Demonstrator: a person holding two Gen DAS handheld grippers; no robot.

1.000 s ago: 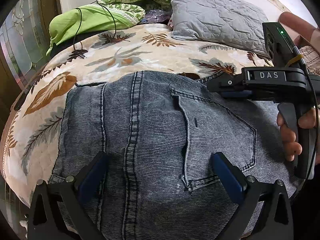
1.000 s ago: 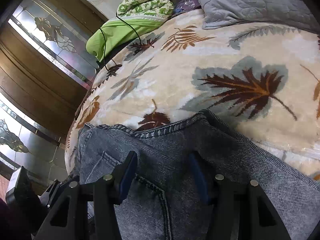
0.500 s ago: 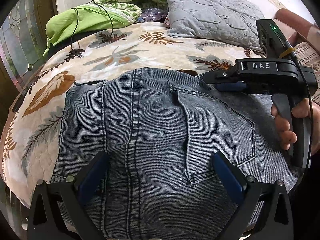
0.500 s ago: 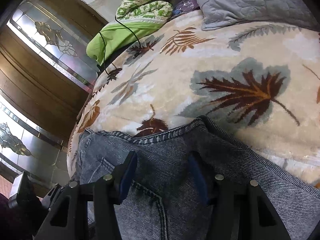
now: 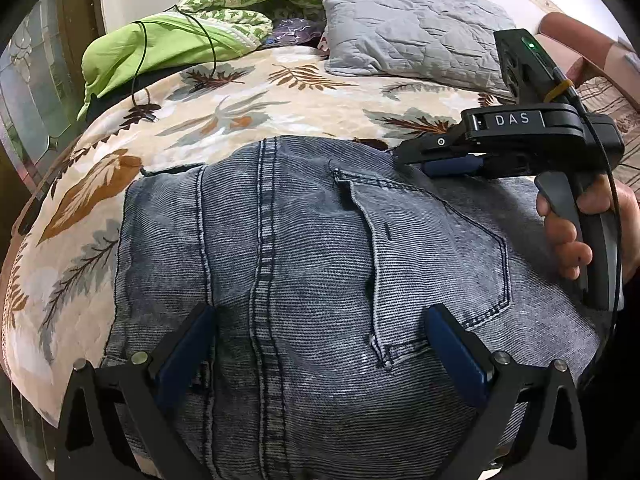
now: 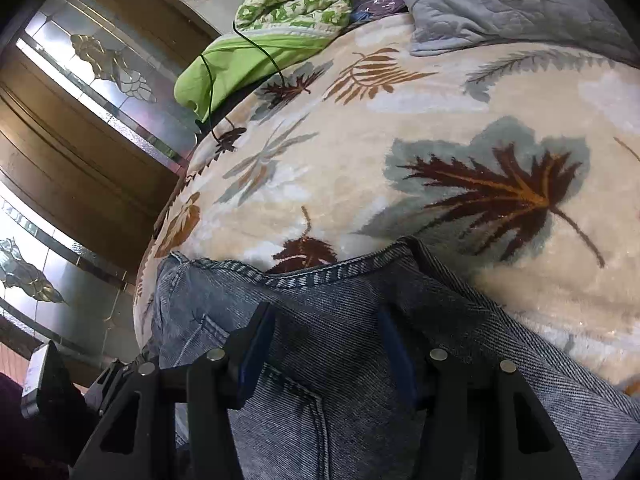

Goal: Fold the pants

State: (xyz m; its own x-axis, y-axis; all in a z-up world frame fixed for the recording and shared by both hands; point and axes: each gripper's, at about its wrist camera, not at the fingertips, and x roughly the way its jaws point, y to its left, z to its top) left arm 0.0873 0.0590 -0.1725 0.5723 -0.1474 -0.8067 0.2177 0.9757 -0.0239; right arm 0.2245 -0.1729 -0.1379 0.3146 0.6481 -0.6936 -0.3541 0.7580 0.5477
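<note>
Nearest the viewer, the left gripper (image 5: pixel 320 344) stands over the seat of the jeans (image 5: pixel 304 264), its blue-padded fingers (image 5: pixel 188 352) spread wide to either side of the centre seam and closed on nothing. The jeans lie back-side up on the leaf-print blanket (image 5: pixel 224 120), already doubled into a compact stack. The back pocket (image 5: pixel 436 256) lies just right of the seam. Beyond the pocket, at the far right corner of the jeans, the right gripper (image 6: pixel 324 344) is set low over the waistband hem (image 6: pixel 340 268), fingers only narrowly apart with denim between them; whether they pinch the cloth cannot be told. Judged step: the fold is laid and being settled, or the far edge is being taken for a last fold. The next move calls for a firm grip on that hem and the left gripper pressing the stack flat. Farther off lie the grey quilted pillow (image 5: pixel 408 24) and green bedding (image 5: pixel 160 48).
</note>
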